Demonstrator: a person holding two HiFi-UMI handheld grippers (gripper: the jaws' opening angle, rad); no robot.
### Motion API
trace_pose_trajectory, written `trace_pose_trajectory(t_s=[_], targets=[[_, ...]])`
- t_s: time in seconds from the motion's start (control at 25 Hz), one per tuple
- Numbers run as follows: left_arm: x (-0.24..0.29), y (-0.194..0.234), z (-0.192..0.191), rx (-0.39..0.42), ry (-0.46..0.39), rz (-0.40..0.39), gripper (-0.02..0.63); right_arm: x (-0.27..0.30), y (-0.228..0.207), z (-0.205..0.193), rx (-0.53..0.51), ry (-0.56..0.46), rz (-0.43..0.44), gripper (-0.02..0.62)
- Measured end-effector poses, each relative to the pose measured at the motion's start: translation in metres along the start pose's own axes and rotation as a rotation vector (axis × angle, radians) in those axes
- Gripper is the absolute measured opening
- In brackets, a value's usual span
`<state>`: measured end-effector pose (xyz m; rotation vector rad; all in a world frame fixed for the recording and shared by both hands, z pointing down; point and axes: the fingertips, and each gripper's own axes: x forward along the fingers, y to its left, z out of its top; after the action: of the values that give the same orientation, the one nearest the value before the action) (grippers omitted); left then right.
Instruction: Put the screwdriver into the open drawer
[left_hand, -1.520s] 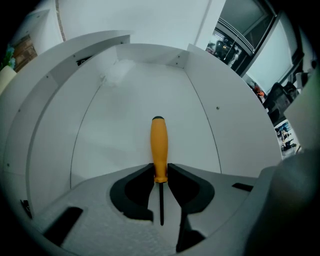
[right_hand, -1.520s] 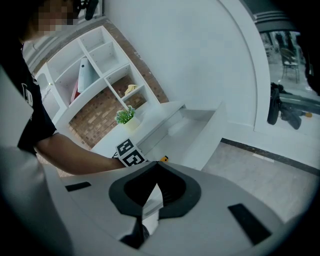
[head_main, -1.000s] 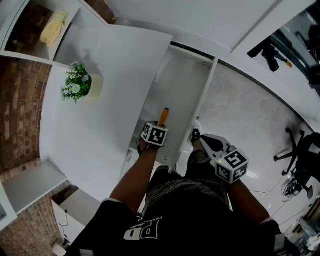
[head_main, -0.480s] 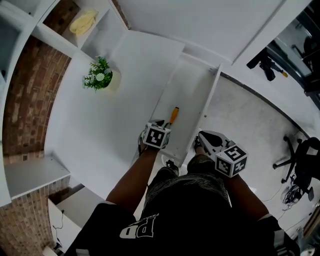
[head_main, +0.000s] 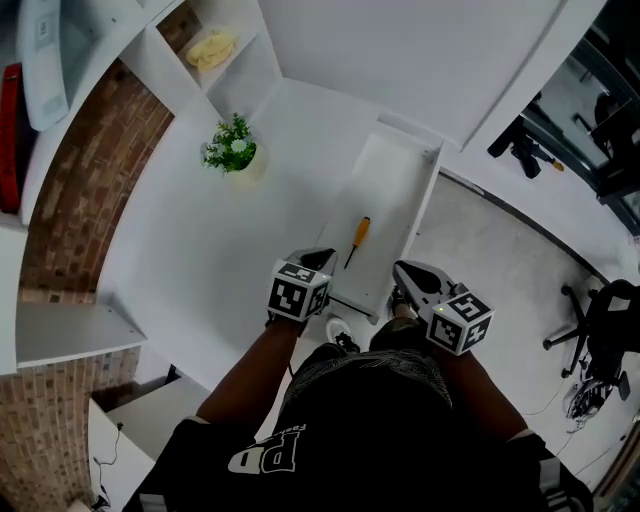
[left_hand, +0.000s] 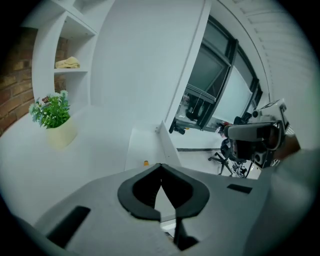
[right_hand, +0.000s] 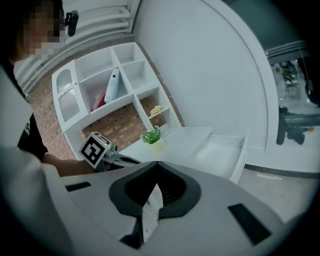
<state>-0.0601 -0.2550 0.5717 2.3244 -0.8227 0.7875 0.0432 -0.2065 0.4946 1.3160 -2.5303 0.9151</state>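
The screwdriver (head_main: 357, 240), with its orange handle, lies loose on the floor of the open white drawer (head_main: 400, 180). In the left gripper view only its orange end (left_hand: 145, 163) shows above the gripper body. My left gripper (head_main: 322, 257) hangs just short of the drawer's near end, apart from the screwdriver. Its jaws (left_hand: 160, 166) have just been closing and now meet with nothing between them. My right gripper (head_main: 402, 270) is at the drawer's near right corner, its jaws (right_hand: 156, 165) together and empty. The drawer (right_hand: 220, 150) lies ahead of it.
A potted plant (head_main: 232, 148) stands on the white counter (head_main: 200, 230) left of the drawer. Wall shelves (head_main: 235, 75) with a yellow cloth (head_main: 212, 47) are beyond it. An office chair (head_main: 600, 320) is on the floor at right. The person's legs are just below the drawer.
Both grippers have lifted and drawn back from the drawer. The left one was over the screwdriver's handle; now it is clear of it and shut. The screwdriver stays in the drawer.
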Motion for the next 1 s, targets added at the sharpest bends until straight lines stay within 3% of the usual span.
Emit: trace_pose_trajectory(t_s=[0.36, 0.68, 1.0], targets=[[-0.082, -0.037, 0.007, -0.043, -0.174, -0.045, 0.018, -0.008, 0.037, 0.010, -0.062, -0.038, 0.053, 0.005], [-0.115, -0.071, 0.008, -0.135, -0.315, 0.020, 0.018, -0.033, 0.046, 0.021, -0.143, -0.024, 0.131, 0.005], [-0.115, -0.143, 0.001, -0.214, -0.402, 0.089, 0.018, -0.106, 0.031, 0.009, -0.223, 0.010, 0.184, 0.005]])
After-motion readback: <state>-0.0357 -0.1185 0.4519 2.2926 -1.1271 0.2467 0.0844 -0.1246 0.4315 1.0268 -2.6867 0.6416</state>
